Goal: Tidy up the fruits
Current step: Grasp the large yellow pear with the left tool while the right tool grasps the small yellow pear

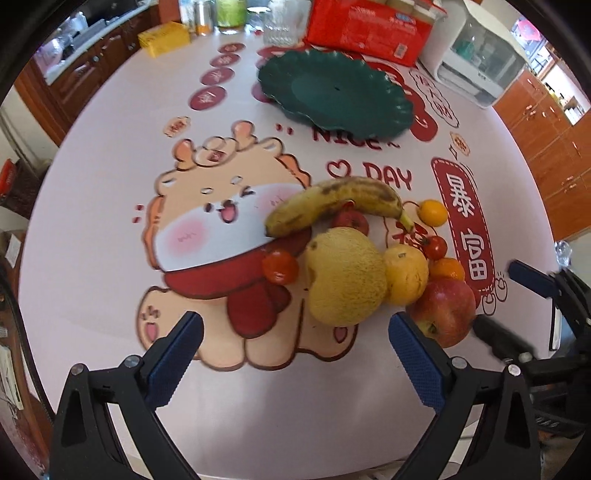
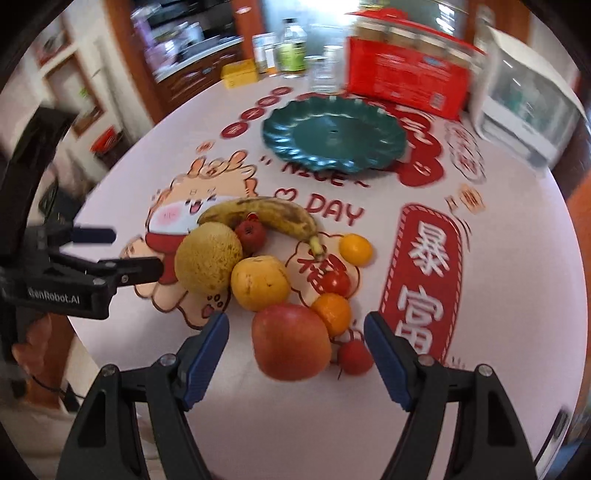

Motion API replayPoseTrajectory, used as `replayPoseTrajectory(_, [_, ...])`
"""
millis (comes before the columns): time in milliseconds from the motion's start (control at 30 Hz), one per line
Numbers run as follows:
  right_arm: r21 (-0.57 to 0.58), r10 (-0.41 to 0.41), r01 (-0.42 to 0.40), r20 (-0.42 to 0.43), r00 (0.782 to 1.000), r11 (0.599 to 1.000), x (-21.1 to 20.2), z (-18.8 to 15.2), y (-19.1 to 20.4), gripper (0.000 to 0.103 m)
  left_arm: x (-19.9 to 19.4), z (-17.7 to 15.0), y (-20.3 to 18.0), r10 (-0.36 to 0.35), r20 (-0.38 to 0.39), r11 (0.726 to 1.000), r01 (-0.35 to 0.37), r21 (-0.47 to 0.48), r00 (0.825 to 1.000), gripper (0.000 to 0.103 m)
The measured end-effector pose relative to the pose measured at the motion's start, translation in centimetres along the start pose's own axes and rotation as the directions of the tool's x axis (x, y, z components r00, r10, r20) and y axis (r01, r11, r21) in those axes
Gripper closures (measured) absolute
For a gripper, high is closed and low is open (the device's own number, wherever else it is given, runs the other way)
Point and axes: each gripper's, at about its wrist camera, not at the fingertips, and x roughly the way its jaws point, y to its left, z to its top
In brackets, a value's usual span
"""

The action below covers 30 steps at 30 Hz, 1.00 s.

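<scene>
We hold both grippers above the printed tablecloth, each with its blue-padded jaws spread wide and nothing pinched between them. Our left gripper (image 1: pixel 295 332) hangs just short of the fruit pile, its right finger (image 1: pixel 417 362) close beside the red apple (image 1: pixel 445 314) and the yellow melon (image 1: pixel 343 277) lying just ahead of the gap. Our right gripper (image 2: pixel 295 332) frames the same apple (image 2: pixel 291 341) from its own side, the fruit sitting between the two fingers but untouched, with a small red fruit (image 2: pixel 354 356) just inside the right finger (image 2: pixel 388 358). Beyond the apple the heap spreads out on the tablecloth (image 1: pixel 110 184): a large yellow citrus (image 2: pixel 260 282) touching the melon, a small orange (image 2: pixel 332 314) against the apple, a cherry tomato (image 2: pixel 336 282), and a small yellow-orange citrus (image 2: pixel 355 249) lying a little apart. A spotted banana (image 1: pixel 332 205) arches over the far side of the pile, resting on a small dark red fruit (image 2: pixel 251 232). Another tomato (image 1: pixel 280 266) sits on the melon's left side in the left wrist view. Farther back, well apart from the fruit, a dark green scalloped plate (image 1: pixel 369 114) stands bare, with a red package (image 1: pixel 369 26) and a yellow box (image 1: pixel 164 37) behind it.
</scene>
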Motion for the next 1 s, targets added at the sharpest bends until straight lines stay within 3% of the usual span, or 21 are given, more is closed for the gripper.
replayPoseTrajectory(167, [-0.129,0.052,-0.055,-0.03,0.998,0.99,2.8,0.5,0.3,0.027,1.7,1.0,-0.8,-0.02,-0.042,1.0,0.02,-0.004,0.999,0.009])
replayPoseTrajectory(367, [-0.176,0.127,-0.135,-0.059,0.99,0.975,4.8,1.5,0.4,0.027,3.7,1.9,-1.2,-0.03,-0.096,0.999,0.028,-0.027,0.995,0.014])
replayPoseTrajectory(467, [-0.195,0.125,-0.139,-0.083,0.989,0.971,5.7,1.8,0.7,0.027,4.3,2.1,-1.2,-0.053,-0.113,0.998,0.049,-0.037,0.992,0.016])
replayPoseTrajectory(700, [-0.199,0.158,-0.183,-0.136,0.978,0.963,7.0,2.3,1.7,0.036,5.1,2.4,-1.6,-0.079,-0.14,0.997,0.074,-0.036,0.987,0.016])
replayPoseTrajectory(1000, [-0.091,0.171,-0.196,-0.224,0.959,0.976,9.1,2.9,0.5,0.05,6.5,2.8,-1.8,-0.139,-0.179,0.99,0.131,-0.053,0.974,0.016])
